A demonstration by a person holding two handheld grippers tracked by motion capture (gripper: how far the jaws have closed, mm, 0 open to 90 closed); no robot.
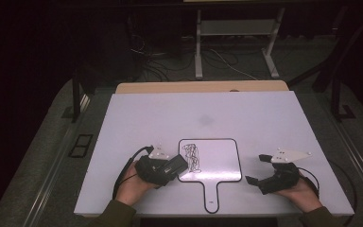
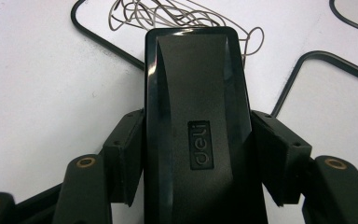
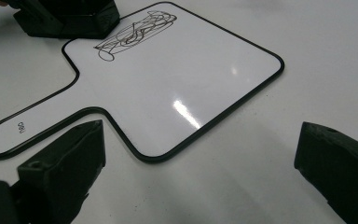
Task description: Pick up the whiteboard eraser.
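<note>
Left gripper view: left hand-held gripper (image 2: 198,154) clamps a glossy black eraser (image 2: 196,116); right hand-held gripper (image 3: 200,172) gapes.

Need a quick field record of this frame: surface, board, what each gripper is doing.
surface: white table
board: paddle-shaped whiteboard, black rim, lying flat, handle toward the person
marks: black scribble on the board's left part
eraser: black eraser, branded deli, front end at the scribble
left gripper: left gripper shut on the eraser, pads pressing both its sides
right gripper: right gripper open, nothing between the jaws, on the table right of the board
</note>
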